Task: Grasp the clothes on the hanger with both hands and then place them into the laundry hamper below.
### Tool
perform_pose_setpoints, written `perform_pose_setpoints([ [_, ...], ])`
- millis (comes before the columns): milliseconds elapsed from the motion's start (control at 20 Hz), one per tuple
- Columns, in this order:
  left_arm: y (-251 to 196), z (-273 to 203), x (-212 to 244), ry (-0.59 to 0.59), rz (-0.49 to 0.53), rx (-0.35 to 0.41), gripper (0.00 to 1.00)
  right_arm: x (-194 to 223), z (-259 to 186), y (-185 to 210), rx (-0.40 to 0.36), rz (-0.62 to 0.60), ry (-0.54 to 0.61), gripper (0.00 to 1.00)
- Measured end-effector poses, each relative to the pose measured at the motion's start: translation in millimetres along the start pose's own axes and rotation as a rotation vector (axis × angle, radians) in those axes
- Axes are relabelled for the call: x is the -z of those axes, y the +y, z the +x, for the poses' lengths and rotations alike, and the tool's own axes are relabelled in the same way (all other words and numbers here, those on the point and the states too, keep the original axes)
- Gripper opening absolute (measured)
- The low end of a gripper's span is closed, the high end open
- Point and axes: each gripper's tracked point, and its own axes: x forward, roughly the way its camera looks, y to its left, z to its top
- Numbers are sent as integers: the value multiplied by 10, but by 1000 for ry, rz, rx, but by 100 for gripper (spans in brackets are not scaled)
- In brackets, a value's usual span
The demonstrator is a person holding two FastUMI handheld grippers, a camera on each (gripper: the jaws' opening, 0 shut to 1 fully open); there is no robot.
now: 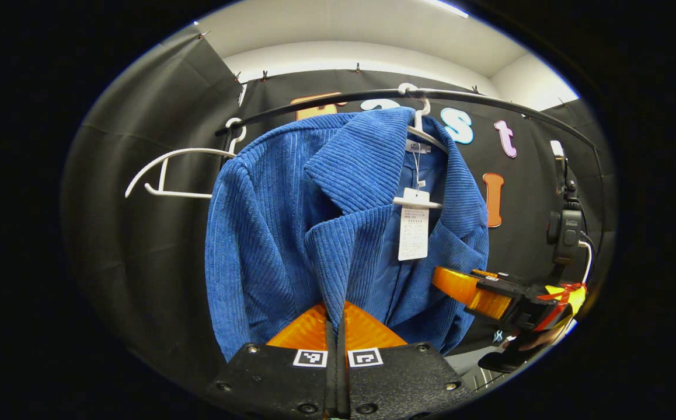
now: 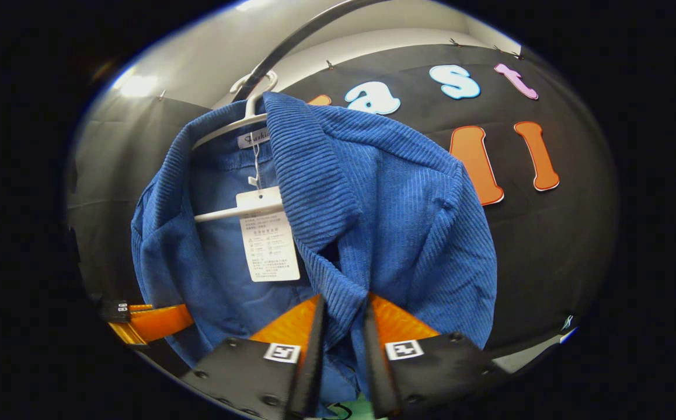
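Nearest, the left tongs (image 1: 336, 326) pinch the left front edge of the blue corduroy jacket (image 1: 314, 221) while the right tongs (image 2: 342, 326) clamp its right lapel, the jacket hanging on a white hanger (image 2: 239, 125) from the rail (image 1: 490, 102) farther back.

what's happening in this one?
A person is working a tool in each hand on a blue corduroy jacket hanging from a white hanger on a dark rail. The left tool is shut on one front edge of the jacket; the right tool has the other front edge between its fingers, closed on the fabric. The jacket is still on the hanger, its paper tag dangling inside. An empty hanger hangs beside it.
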Motion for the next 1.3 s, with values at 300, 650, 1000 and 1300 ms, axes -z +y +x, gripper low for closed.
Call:
perform_pose_setpoints([
  [300, 134, -200, -217, -17, 27, 27, 0, -197, -128, -135, -22, 43, -13, 10],
  [650, 486, -503, -677, -78, -11, -3, 0, -526, -267, -590, -58, 240, -25, 10],
  [1000, 715, -768, -1075, -147, -6, -18, 0, -723, -259, -814, -127, 345, 16, 7],
  [1300, 830, -910, -1523, -220, 22, -31, 0, -1089, -264, -950, -181, 480, 12, 7],
])
